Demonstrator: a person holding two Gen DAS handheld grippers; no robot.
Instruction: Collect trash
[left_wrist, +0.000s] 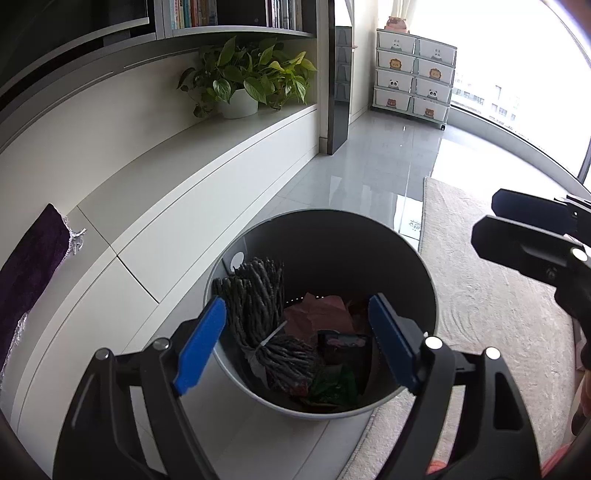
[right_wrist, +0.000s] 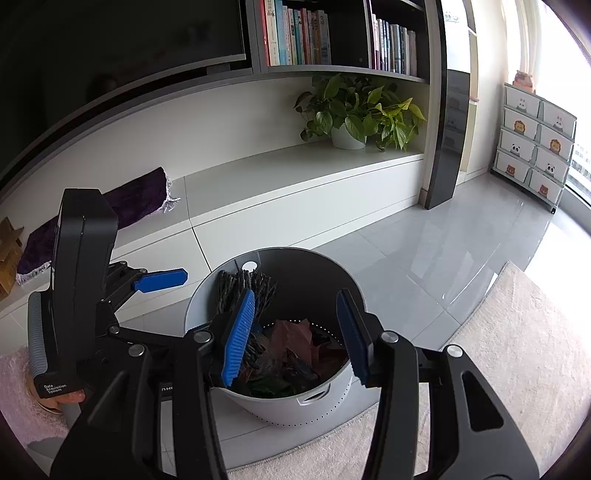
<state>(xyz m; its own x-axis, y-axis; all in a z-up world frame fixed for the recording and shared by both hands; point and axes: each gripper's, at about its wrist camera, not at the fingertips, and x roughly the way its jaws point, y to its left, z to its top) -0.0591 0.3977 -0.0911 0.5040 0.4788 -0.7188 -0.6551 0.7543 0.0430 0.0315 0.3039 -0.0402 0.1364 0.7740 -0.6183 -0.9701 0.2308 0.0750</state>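
Note:
A round grey bin (left_wrist: 332, 216) (right_wrist: 314, 406) stands on the tiled floor at the rug's edge. Inside lie a bundle of grey cord (left_wrist: 258, 302) (right_wrist: 240, 282), crumpled reddish-brown paper (left_wrist: 317, 314) (right_wrist: 291, 336), a dark packet (left_wrist: 343, 341) and a green wrapper (left_wrist: 336, 387) (right_wrist: 266, 389). My left gripper (left_wrist: 297, 343) hangs over the bin, open wide, with nothing between its blue pads. My right gripper (right_wrist: 295, 334) (left_wrist: 487, 221) is over the bin's near side, also open and empty. In the right wrist view one blue finger (right_wrist: 162, 280) of the left gripper shows left of the bin.
A low white cabinet (left_wrist: 192, 177) runs along the wall behind the bin, carrying a potted plant (left_wrist: 240, 99) and a purple fringed cloth (right_wrist: 140, 195). A beige rug (left_wrist: 498, 317) lies to the right. Animal-print drawers (left_wrist: 413, 77) stand by the far window.

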